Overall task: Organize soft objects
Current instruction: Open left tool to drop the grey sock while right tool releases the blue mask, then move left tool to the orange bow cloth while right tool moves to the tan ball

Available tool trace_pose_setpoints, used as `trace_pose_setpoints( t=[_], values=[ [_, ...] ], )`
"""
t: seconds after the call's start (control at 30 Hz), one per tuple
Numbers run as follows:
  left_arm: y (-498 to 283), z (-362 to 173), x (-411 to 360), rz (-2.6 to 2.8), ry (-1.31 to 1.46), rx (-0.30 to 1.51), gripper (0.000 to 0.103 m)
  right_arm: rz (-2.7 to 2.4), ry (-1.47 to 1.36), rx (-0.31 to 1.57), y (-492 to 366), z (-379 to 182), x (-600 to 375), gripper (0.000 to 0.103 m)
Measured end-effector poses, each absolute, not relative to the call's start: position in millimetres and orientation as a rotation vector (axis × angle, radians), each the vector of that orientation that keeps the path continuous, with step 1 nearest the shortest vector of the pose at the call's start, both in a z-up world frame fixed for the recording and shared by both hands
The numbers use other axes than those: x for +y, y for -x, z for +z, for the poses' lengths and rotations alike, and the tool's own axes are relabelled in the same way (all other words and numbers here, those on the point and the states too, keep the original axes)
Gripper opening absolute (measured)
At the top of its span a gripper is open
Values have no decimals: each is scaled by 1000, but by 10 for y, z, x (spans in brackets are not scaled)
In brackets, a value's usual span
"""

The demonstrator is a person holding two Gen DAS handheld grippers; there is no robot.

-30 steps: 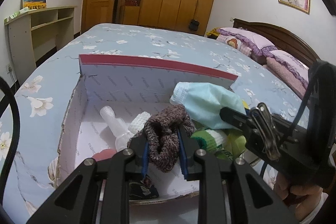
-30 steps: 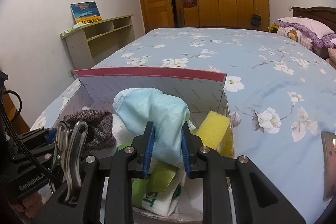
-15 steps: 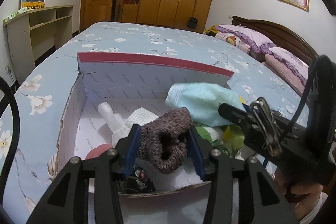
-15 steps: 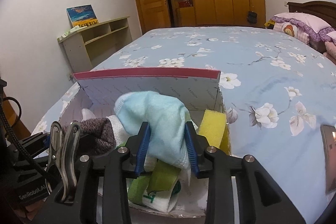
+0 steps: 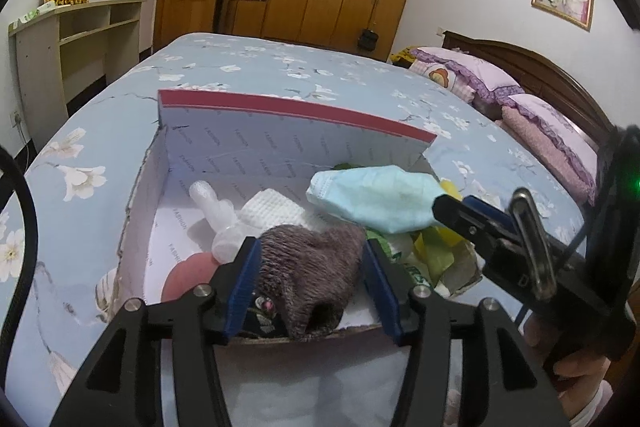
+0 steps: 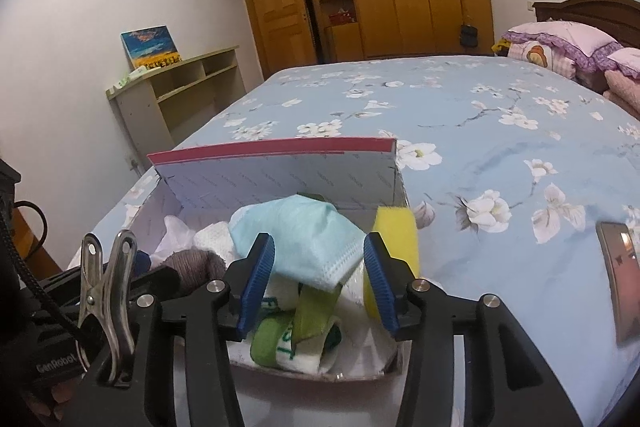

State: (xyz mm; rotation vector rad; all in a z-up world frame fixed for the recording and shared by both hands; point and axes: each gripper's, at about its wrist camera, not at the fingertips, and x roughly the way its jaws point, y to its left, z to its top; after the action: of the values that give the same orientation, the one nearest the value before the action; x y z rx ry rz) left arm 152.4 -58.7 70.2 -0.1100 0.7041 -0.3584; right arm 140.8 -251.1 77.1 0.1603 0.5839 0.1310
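Observation:
An open white cardboard box with a red-edged lid (image 5: 288, 151) (image 6: 280, 171) stands on the bed. My left gripper (image 5: 310, 285) is open, its jaws spread on either side of a brown knitted sock (image 5: 312, 275) that lies in the box's near edge. My right gripper (image 6: 318, 277) is open around a light blue face mask (image 6: 304, 239) (image 5: 372, 199) resting on the pile. A yellow sponge (image 6: 394, 227), green-and-white cloth (image 6: 288, 339), a white waffle cloth (image 5: 272, 211), and a plastic bottle (image 5: 210, 203) also lie in the box.
The blue floral bedspread (image 6: 480, 115) stretches beyond the box. Pink pillows (image 5: 480, 75) and a dark headboard are at the right. A shelf unit (image 6: 176, 95) stands by the left wall, wooden wardrobes behind. A phone-like object (image 6: 620, 279) lies on the bed at right.
Both grippers opened: the left let go of the brown sock, the right let go of the blue mask. Both items settled lower into the box.

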Motion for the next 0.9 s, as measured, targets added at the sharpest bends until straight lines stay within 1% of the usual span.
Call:
trace_pose_setpoints(
  t=[0.07,0.13,0.9],
  values=[
    [-1492,717,-560,-346,113,703,60,128,-168,583,-1363,778,-2525,48],
    [-1466,726,-531,-338,118,704,61,126,-174,584,-1322,783,-2542,48],
    [-882,891,-340,-324,96,688,61,134,-202,594,-646,848,-2523,49]
  ],
)
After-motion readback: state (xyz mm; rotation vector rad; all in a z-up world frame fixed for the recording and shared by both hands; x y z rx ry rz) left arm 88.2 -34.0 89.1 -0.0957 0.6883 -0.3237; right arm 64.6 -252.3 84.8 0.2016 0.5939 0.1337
